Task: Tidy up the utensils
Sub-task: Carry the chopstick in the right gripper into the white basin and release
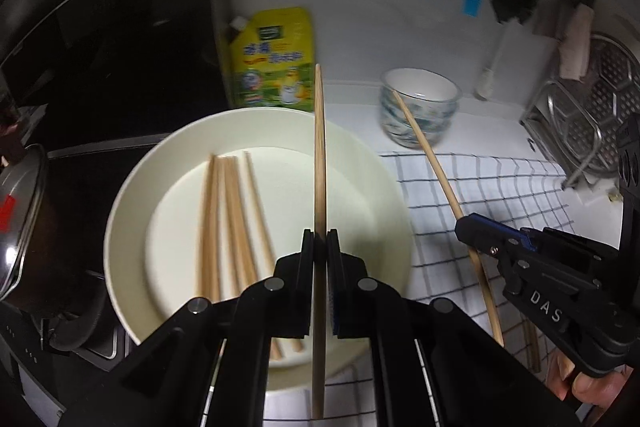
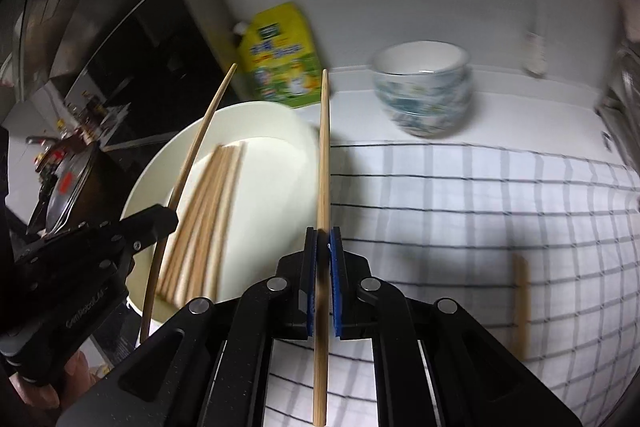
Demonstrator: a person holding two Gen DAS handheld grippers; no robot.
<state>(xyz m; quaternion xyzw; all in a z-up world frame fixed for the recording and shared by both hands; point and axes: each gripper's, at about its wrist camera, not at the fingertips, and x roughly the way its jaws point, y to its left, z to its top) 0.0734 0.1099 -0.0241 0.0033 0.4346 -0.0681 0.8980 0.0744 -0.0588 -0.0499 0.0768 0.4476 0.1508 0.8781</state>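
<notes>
We hold one thin wooden chopstick in each claw. The left gripper (image 1: pixel 320 239) is clamped on a straight, round stick (image 1: pixel 319 147) whose long axis runs away from us, tip toward the yellow pouch (image 1: pixel 274 59), above the plate's (image 1: pixel 132 195) right part. The right gripper (image 2: pixel 323 239) pinches a second stick (image 2: pixel 324 155) the same way, over the plate's edge and the checked cloth (image 2: pixel 480 227). Four or five more chopsticks (image 1: pixel 228 219) lie side by side on the smooth, round, cream plate. One more lies on the cloth (image 2: pixel 521 303). A patterned ceramic bowl (image 2: pixel 420 95) stands behind.
</notes>
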